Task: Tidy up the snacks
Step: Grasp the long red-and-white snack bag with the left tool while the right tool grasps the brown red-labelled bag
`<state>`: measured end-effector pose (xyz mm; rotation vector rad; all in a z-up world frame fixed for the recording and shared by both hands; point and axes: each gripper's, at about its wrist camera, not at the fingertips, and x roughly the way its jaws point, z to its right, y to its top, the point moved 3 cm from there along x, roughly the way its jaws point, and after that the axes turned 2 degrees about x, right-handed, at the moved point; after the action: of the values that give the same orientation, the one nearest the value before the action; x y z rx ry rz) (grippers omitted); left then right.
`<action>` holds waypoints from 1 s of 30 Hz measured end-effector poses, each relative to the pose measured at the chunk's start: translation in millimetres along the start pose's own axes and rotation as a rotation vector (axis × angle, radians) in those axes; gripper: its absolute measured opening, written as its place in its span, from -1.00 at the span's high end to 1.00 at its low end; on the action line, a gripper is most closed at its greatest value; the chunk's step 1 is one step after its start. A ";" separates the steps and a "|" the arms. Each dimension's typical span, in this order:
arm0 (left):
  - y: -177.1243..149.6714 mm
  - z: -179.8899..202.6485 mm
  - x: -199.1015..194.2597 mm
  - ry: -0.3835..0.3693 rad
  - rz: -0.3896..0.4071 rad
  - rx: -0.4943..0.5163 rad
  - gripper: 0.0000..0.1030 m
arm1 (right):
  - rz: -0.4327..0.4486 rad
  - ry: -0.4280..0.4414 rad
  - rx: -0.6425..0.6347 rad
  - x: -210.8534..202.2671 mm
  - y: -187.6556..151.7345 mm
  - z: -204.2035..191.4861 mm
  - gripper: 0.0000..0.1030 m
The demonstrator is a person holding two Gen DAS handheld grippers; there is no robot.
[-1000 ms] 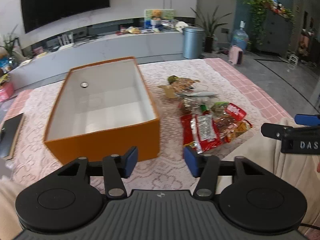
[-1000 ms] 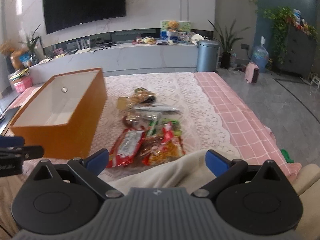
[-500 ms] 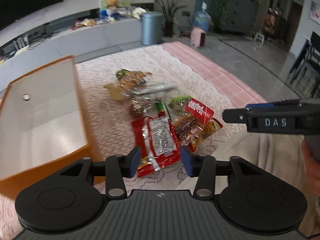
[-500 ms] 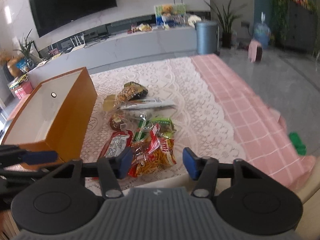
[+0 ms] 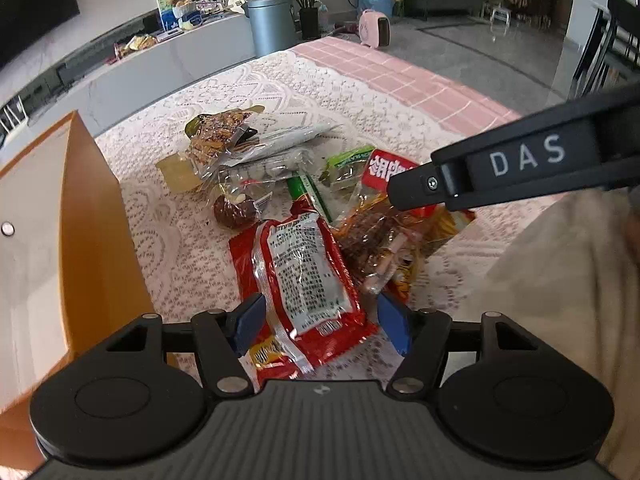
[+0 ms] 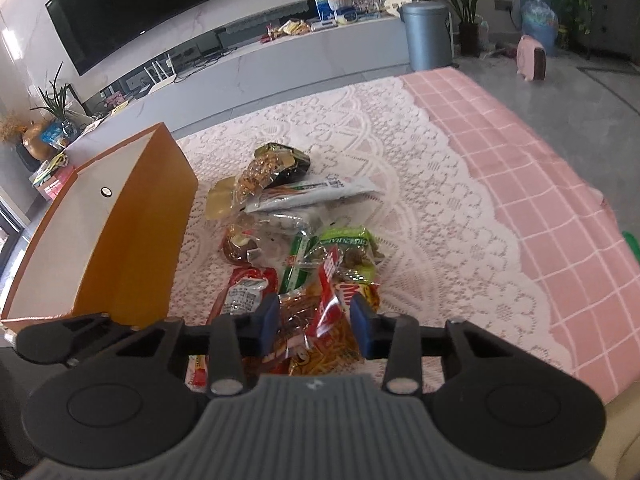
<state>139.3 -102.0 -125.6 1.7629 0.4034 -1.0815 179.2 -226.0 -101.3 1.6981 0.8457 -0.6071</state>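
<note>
A pile of snack packets lies on the lace tablecloth (image 5: 340, 92), right of an open orange box (image 5: 100, 232); the box also shows in the right wrist view (image 6: 132, 248). My left gripper (image 5: 322, 326) is open, its fingers on either side of a red packet with a white label (image 5: 308, 276). My right gripper (image 6: 314, 326) is open, astride a red and orange strip-snack bag (image 6: 332, 336). The same bag shows in the left wrist view (image 5: 400, 240), partly under the right gripper's finger.
Other packets lie farther back: a green packet (image 6: 344, 244), a white pouch (image 6: 316, 192), a dark nut bag (image 6: 276, 168), a brown round snack (image 6: 240, 246). Pink checked cloth (image 6: 520, 152) covers the table's right side. A beige cloth (image 5: 560, 300) lies near right.
Both grippers have moved forward and down onto the snack pile. The left has widened a little and now brackets the red packet. The right has narrowed around the strip-snack bag.
</note>
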 end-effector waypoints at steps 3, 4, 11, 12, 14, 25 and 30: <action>2.7 2.3 7.7 0.037 -0.006 0.032 -0.46 | -0.015 0.022 0.015 6.4 0.5 3.3 0.32; 2.7 2.2 9.8 0.052 -0.005 0.040 -0.46 | -0.022 0.026 0.020 8.8 0.1 4.4 0.40; 1.1 4.1 7.8 0.115 0.003 0.109 -0.03 | -0.019 0.054 0.038 11.3 -1.7 6.7 0.90; 1.0 3.4 5.4 0.125 0.009 0.115 0.01 | -0.013 0.056 0.036 9.9 -2.0 6.3 0.93; 0.6 1.6 -0.3 0.169 0.018 0.131 0.18 | -0.003 0.059 0.024 7.1 -2.2 3.8 0.95; 2.5 -9.6 5.3 0.312 -0.029 0.215 0.19 | 0.056 0.101 0.008 7.8 10.8 -19.1 0.50; 5.7 -11.6 12.2 0.318 -0.031 0.242 0.16 | 0.046 0.114 0.050 17.0 13.1 -16.7 0.35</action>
<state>155.5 -97.0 -131.0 2.1612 0.5121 -0.9001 199.6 -208.1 -101.7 1.8062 0.8763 -0.5076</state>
